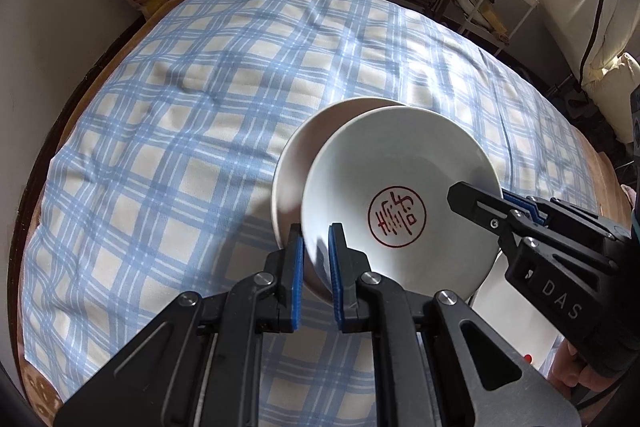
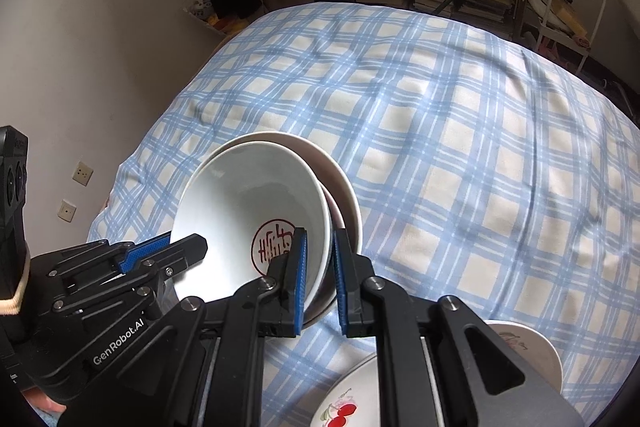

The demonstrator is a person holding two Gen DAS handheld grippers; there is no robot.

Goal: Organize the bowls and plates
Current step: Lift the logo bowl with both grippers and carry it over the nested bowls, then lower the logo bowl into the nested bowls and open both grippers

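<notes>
Both grippers share one load: the left gripper (image 1: 316, 259) has its fingers clamped on the near rim of the white bowl (image 1: 400, 187), the right gripper (image 2: 320, 267) pinches the opposite rim – bowl tilted, hanging above the checked cloth (image 1: 180, 147), a second bowl (image 1: 292, 179) nested behind it. The risk – glazed rims slipping from narrow pads if the hands drift apart, dropping both.

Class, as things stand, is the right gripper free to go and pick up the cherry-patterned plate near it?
Probably not yet. The right gripper is shut on the white bowl's rim, shared with the left gripper. The cherry-patterned plate lies close below, unobstructed.
</notes>
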